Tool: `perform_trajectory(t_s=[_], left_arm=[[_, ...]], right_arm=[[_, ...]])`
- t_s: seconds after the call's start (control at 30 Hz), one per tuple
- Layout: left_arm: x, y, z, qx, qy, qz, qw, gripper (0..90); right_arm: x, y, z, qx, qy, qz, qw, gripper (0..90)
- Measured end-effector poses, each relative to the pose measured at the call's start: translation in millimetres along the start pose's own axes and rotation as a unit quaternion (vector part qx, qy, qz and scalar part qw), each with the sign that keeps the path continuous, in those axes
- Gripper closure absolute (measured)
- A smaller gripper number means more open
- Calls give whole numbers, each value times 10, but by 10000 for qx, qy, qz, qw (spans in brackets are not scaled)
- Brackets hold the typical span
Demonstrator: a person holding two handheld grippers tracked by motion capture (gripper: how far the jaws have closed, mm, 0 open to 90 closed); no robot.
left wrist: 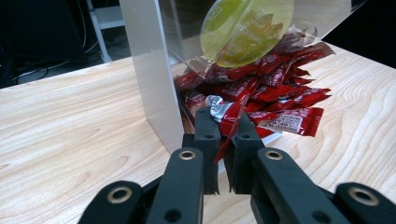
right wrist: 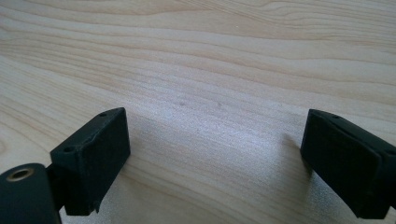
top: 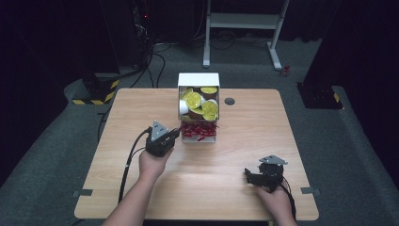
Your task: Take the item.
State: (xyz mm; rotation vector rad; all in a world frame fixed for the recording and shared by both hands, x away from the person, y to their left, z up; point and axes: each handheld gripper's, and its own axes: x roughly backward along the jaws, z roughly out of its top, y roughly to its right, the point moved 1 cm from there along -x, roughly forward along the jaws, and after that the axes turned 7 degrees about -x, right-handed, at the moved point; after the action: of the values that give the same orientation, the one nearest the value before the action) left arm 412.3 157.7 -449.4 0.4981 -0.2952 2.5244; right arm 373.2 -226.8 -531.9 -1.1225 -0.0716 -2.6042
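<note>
A white dispenser box (top: 198, 80) stands at the table's far middle, with yellow-lidded cups (top: 199, 102) in its upper part and a heap of red sachets (top: 199, 130) spilling from its open bottom. My left gripper (top: 176, 133) reaches into that heap from the left. In the left gripper view, my left gripper (left wrist: 224, 127) is shut on a red sachet (left wrist: 223, 148), pinched edge-on at the front of the pile of red sachets (left wrist: 275, 93), beside the box's white wall (left wrist: 152, 70). My right gripper (top: 248, 175) rests near the table's front right; in its own view the right gripper (right wrist: 215, 154) stands open over bare wood.
A yellow cup lid (left wrist: 247, 28) shows through the clear panel above the sachets. A small grey disc (top: 229, 101) lies on the wooden table (top: 211, 188) to the right of the box. Cables and a white frame (top: 244, 21) stand on the floor beyond.
</note>
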Motion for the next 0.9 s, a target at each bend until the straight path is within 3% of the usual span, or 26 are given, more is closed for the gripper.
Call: perform_trajectory(t_s=[0.9], left_arm=[[322, -35, -62, 194, 229, 36, 9995, 850]], right_arm=[[0, 0, 0, 0, -1, 2, 10000, 82]])
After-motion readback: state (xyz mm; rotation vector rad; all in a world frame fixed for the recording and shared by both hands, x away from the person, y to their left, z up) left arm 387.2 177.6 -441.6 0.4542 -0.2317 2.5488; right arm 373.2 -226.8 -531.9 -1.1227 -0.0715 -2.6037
